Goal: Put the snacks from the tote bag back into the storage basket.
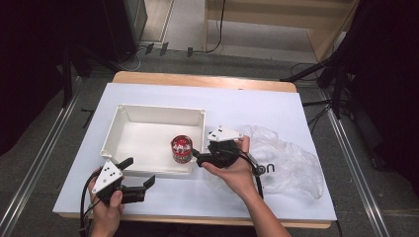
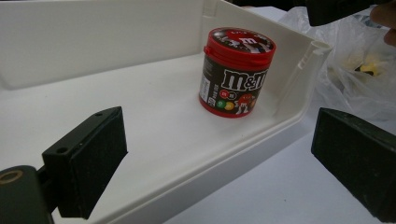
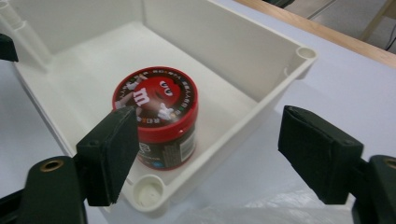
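Left gripper (image 1: 140, 177) low at the table's near-left edge, jaws spread wide, nothing between them; one jaw over the white bin's (image 1: 129, 112) near rim, no contact seen. M&M's tub (image 1: 181, 149) upright inside the bin, in its near-right corner. Right gripper (image 1: 198, 159) just right of that corner, jaws wide apart, straddling the bin wall, gripping nothing. Crumpled clear plastic bag (image 1: 289, 160) lies at far right.

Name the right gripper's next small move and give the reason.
Probably draw the right gripper back toward the plastic bag: the candy jar stands upright in the white bin, the jaws are open, and nothing is held.
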`<state>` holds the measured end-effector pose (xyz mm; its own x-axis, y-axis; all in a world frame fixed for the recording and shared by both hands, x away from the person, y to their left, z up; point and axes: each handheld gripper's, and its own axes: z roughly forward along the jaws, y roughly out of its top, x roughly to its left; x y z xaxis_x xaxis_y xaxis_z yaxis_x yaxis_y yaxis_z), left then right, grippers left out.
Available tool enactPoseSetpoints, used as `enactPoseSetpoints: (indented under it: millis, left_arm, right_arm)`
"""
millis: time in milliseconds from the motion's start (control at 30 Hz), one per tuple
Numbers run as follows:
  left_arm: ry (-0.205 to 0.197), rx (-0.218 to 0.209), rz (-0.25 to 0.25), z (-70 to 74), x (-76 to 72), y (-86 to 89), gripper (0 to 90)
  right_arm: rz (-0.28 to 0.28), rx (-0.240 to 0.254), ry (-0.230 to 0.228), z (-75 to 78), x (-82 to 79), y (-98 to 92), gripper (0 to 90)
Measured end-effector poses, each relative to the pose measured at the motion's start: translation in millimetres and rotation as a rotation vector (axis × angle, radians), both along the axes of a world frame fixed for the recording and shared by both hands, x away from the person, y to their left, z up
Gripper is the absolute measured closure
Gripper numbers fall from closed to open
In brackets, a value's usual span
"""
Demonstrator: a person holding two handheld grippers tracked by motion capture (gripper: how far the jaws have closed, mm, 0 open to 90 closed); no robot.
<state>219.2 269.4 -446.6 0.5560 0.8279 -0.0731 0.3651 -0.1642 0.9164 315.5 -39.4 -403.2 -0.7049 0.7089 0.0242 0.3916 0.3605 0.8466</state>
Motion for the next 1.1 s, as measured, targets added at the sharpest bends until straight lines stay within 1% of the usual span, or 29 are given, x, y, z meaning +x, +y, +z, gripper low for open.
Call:
enactPoseSetpoints:
  millis: [67, 233, 400, 600, 700, 867, 967, 1100]
  left_arm:
    - [-0.002, 0.002, -0.003, 0.0, 1.6, -0.3, 3.5]
    - [-0.004, -0.002, -0.008, 0.4, 5.2, 0.0, 3.5]
    - [-0.009, -0.012, -0.001, 2.3, 8.5, 2.3, 3.5]
    - [-0.011, -0.015, 0.001, 3.0, 12.2, 2.4, 3.5]
    - [-0.01, -0.015, 0.003, 3.3, 13.0, 1.4, 3.5]
    - [0.0, -0.037, 0.0, 3.1, 13.8, 1.6, 3.5]
    - [0.004, -0.035, 0.002, 2.4, 14.8, 0.8, 3.5]
    - [0.004, -0.048, 0.003, 2.9, 15.7, 0.9, 3.5]
  right_arm:
    - [-0.016, 0.004, 0.001, 0.2, -0.4, -5.1, 18.8]
    - [-0.052, 0.016, 0.004, 0.7, -2.1, -20.0, 18.3]
    - [-0.09, 0.048, 0.012, 1.6, -3.7, -38.2, 18.3]
    - [-0.135, 0.071, 0.001, 4.9, -6.8, -58.0, 18.3]
    - [-0.151, 0.081, -0.004, 5.6, -8.8, -66.3, 18.2]
    - [-0.173, 0.084, -0.002, 2.0, -12.2, -77.2, 17.9]
    - [-0.182, 0.083, 0.0, -0.2, -13.8, -83.1, 17.5]
    - [-0.201, 0.098, -0.002, -0.3, -16.7, -93.0, 17.4]
